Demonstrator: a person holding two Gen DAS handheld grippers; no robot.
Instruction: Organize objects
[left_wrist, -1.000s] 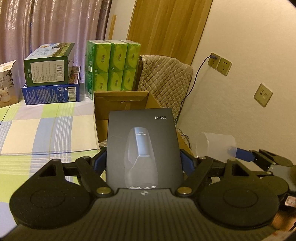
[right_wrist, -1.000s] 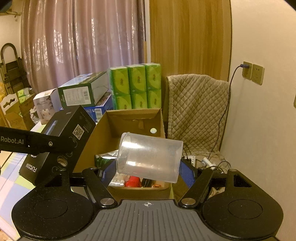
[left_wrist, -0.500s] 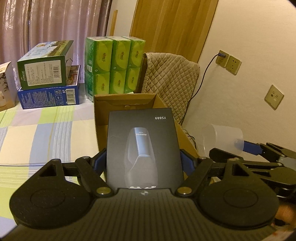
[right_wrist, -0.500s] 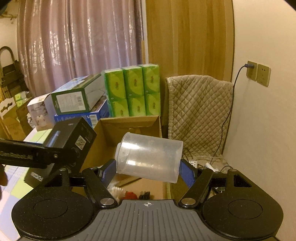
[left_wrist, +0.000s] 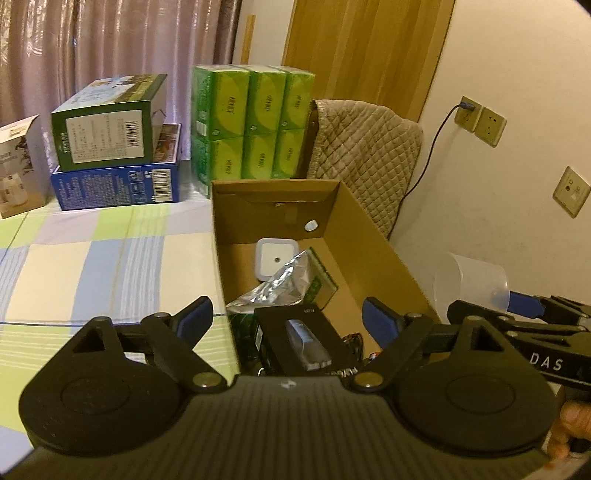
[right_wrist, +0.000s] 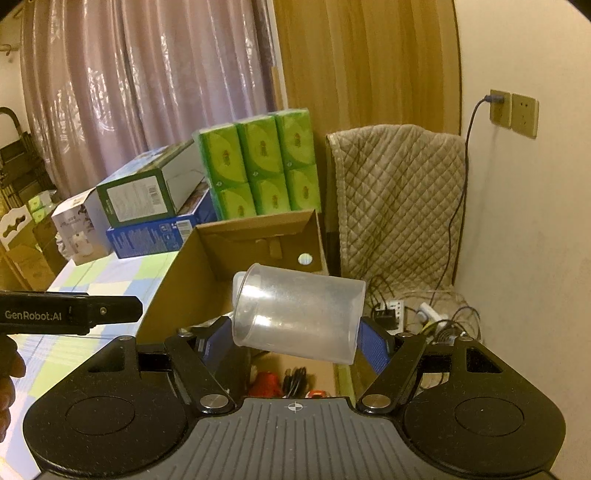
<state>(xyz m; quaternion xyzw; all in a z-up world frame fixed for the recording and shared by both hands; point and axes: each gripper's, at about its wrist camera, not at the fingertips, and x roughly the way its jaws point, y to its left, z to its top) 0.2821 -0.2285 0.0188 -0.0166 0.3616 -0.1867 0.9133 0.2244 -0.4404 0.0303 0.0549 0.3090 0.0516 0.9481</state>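
**A:** While your right hand-held gripper (right_wrist: 297, 334) is clamped on the clear plastic measuring cup (right_wrist: 297, 314), where does the cup sit against the cardboard box (left_wrist: 373, 243)?

**B:** It lies tilted on its side between your blue pads, mouth to your left. In the left wrist view the cup (left_wrist: 471, 282) hangs outside the box's right wall, over the floor side, not over the opening. Let go there and it would likely fall among the cables and power strip (right_wrist: 391, 310) by the wall.

**A:** And my left hand-held gripper (left_wrist: 286, 319)?

**B:** Its fingers are spread wide and grasp nothing. The black product box (left_wrist: 301, 341) lies below them inside the cardboard box, propped on a silver foil pouch (left_wrist: 280, 282) and beside a small white square device (left_wrist: 275, 256).

**A:** So what could go wrong?

**B:** In my judgement, three things. The cup is smooth and held at an angle, so it may slip or roll as you swing it across. The near end of the box is crowded, so a cup dropped there may bounce off the black box. And your two grippers are near each other at the right wall; you could knock them together, or nudge the box, which looks to sit at the edge of the checked bench (left_wrist: 110, 258).
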